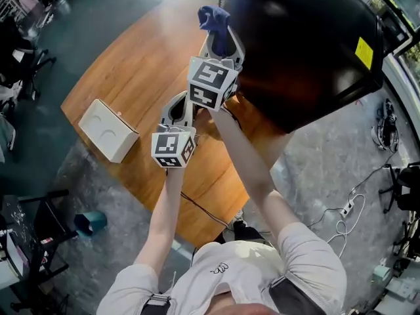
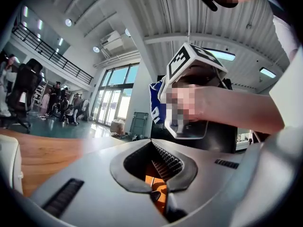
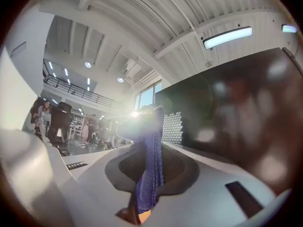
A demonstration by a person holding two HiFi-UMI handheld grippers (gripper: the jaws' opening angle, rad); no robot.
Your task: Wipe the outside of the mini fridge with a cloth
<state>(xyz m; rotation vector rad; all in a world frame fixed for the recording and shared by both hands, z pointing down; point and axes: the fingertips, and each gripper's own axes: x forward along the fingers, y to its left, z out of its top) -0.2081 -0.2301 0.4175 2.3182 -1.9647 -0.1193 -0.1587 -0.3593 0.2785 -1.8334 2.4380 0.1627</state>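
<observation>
Blue cloth (image 1: 214, 17) looks soft and light; your right gripper (image 3: 144, 119) pinches a bunched fold beside the mini fridge (image 1: 308, 58), your left gripper (image 2: 152, 144) pressed together, empty.

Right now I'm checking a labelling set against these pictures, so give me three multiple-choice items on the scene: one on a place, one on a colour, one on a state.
1. Where does the white box sit?
A) on the wooden table
B) on a chair
C) on the floor

2. What colour is the cloth?
A) yellow
B) blue
C) white

3. What state is the right gripper in?
A) open and empty
B) shut on the white box
C) shut on the cloth

Answers:
1 A: in the head view the box rests on the table top, to the left of both grippers.
2 B: the cloth shows blue in the head view and in the right gripper view.
3 C: the right gripper view shows the cloth pinched between the jaws.
</observation>
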